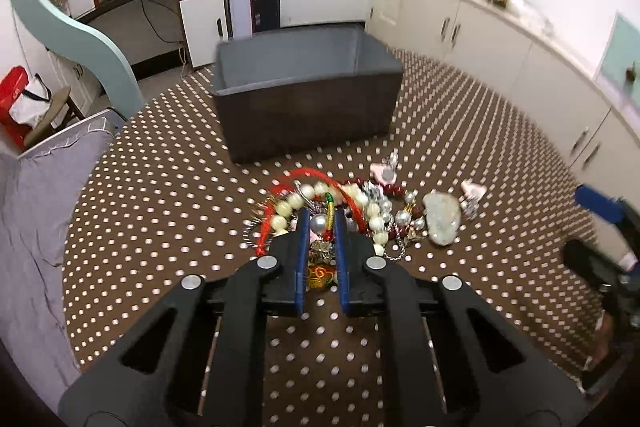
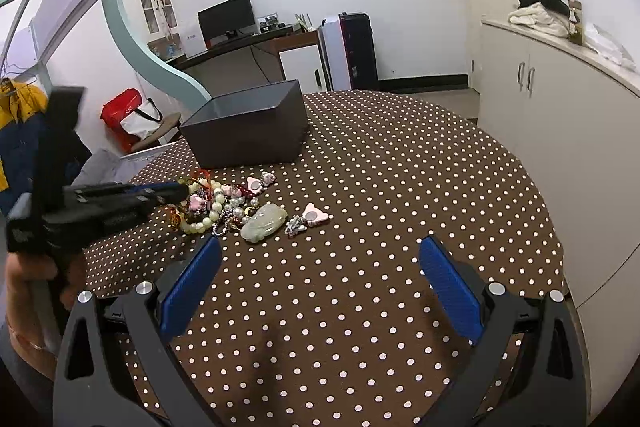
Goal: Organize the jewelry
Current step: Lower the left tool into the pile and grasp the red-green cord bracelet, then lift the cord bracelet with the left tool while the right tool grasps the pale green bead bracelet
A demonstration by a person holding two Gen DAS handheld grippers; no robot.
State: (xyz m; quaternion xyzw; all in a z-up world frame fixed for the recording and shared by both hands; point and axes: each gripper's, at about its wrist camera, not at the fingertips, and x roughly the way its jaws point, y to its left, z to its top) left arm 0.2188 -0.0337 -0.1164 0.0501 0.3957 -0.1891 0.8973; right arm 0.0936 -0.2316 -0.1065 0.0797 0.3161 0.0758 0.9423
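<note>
Jewelry (image 1: 352, 211) lies in a tangled heap on the brown polka-dot tablecloth (image 2: 400, 187), just on the near side of a dark open box (image 1: 304, 107). The left gripper (image 1: 322, 223) has its blue-padded fingers (image 1: 303, 247) pushed right into the near edge of the heap. They stand narrowly apart, with a silvery bead (image 1: 319, 223) and a red, green and yellow cord (image 1: 330, 213) between them; whether the pads actually pinch these I cannot tell. A string of cream beads (image 1: 292, 205) curls round the left fingertip, and a red loop (image 1: 316, 175) arcs over the far side of the pile.

To the right of the heap rests a pale green stone pendant (image 2: 264, 223), touching the beads, and beyond it, a little apart, a pink pig-shaped charm (image 2: 316, 215) with a small silver trinket (image 2: 295, 225) beside it. Another pink charm (image 2: 255, 183) sits at the far edge of the pile, near the box.

The right gripper (image 2: 320, 275) hangs above bare tablecloth on the near side of the pendant, fingers (image 2: 448, 287) spread wide and holding nothing, clear of everything.
</note>
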